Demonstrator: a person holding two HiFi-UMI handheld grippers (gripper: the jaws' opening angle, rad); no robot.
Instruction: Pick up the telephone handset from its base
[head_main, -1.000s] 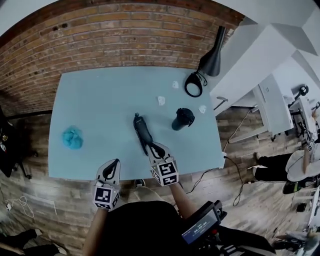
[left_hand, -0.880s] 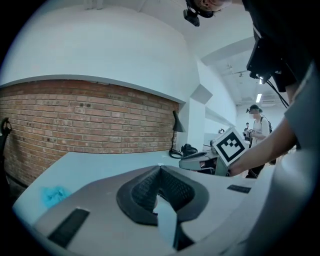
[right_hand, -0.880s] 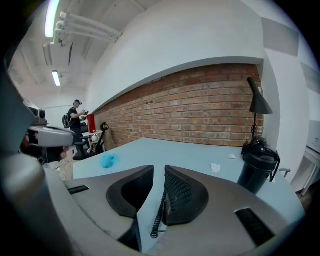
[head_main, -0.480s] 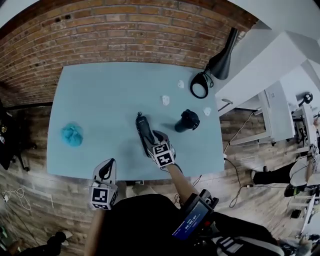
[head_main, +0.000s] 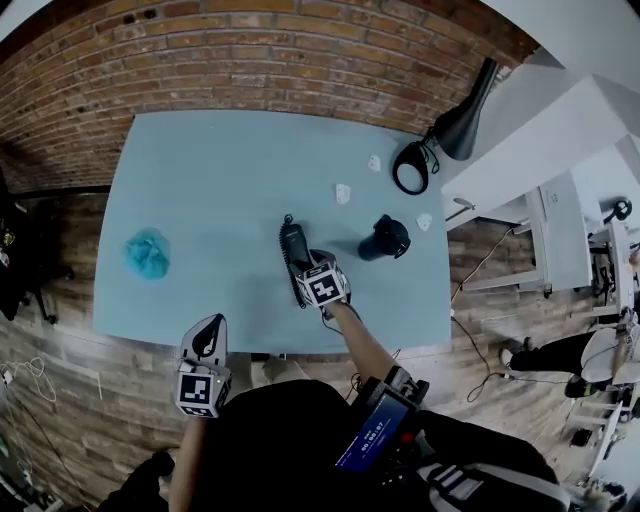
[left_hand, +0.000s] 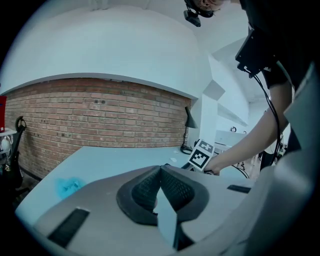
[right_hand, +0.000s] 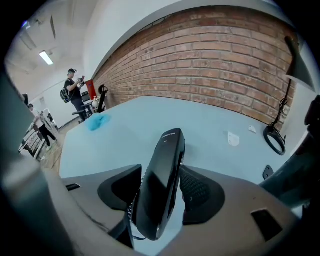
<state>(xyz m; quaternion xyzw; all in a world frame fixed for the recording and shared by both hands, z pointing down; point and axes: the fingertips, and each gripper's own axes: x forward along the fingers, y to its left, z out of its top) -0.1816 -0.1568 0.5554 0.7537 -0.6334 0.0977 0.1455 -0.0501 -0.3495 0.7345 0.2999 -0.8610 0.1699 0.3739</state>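
1. Right gripper (right_hand: 161, 172): jaws spread wide, having just been opening, clamped on nothing.
2. Between those jaws: the black handset (head_main: 293, 243), lying lengthwise along them, its far end reaching past the fingertips. Gap showing on the left pad's side; very close to the right pad, contact there not clear.
3. Beneath gripper and handset: the pale blue table (head_main: 200, 180). Handset down at table level and off its base; whether it is lying flat cannot be told.
4. Trailing back from the handset, along the gripper's left side: a coiled cord (head_main: 297, 295).
5. To the right of the right gripper and a little ahead, well apart from the handset: the black base (head_main: 385, 238), standing on the table.
6. Farther ahead and to the right: small white scraps (head_main: 343, 193), then a black lamp (head_main: 465, 125) at the table's far corner.
7. Far off to the left of the right gripper: a crumpled blue cloth (head_main: 147, 253), alone on the table.
8. Left gripper (left_hand: 160, 169): jaws together, nothing between them. Held behind and to the left of the right gripper, at the near table edge, well apart from the handset.
9. Straight ahead of both grippers, past the table: a brick wall (head_main: 250, 60).
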